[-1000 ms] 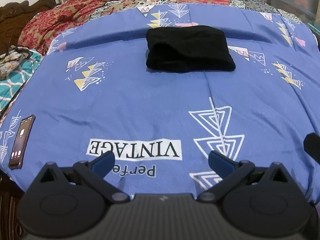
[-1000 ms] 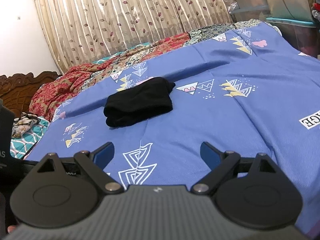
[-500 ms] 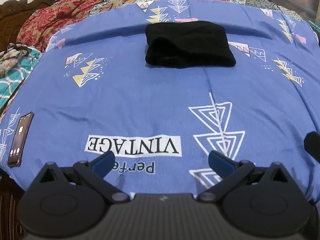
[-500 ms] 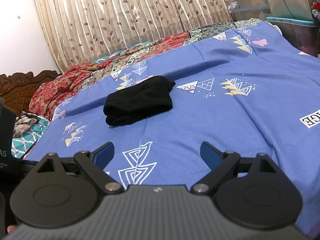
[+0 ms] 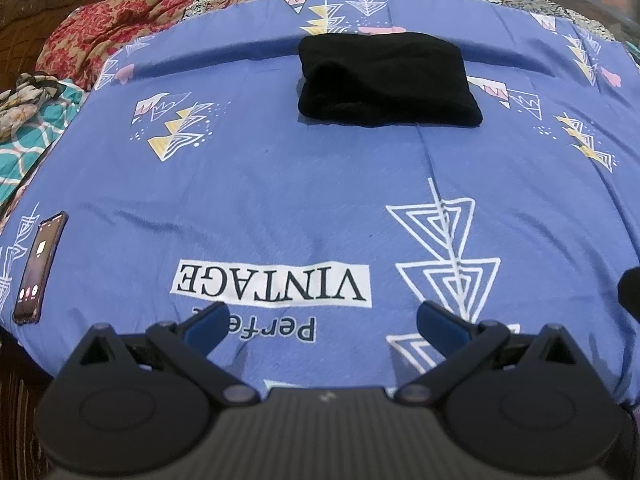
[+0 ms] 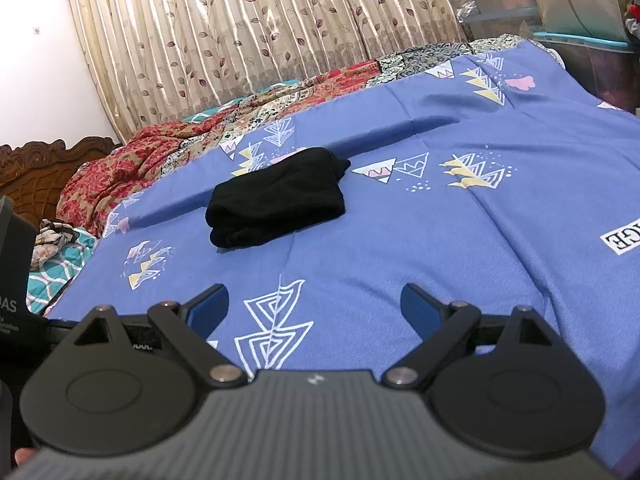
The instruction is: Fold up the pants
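The black pants [image 5: 386,80] lie folded into a compact rectangle on the blue printed bedspread [image 5: 280,200], far ahead in the left wrist view. In the right wrist view the same folded pants [image 6: 276,196] rest left of centre on the bedspread [image 6: 440,232]. My left gripper [image 5: 322,322] is open over the near part of the bed, well short of the pants, with nothing between its blue-tipped fingers. My right gripper [image 6: 314,306] is also open and empty, held back from the pants.
A phone [image 5: 40,266] with a lit screen lies at the bed's left edge. A red patterned quilt [image 5: 132,36] is bunched at the far side, with a carved wooden headboard [image 6: 48,160], curtains [image 6: 248,28] and storage boxes [image 6: 560,20] beyond.
Both grippers stay open. The left wrist view has shifted slightly, with the pants sitting a little higher in frame; the right view is nearly unchanged.
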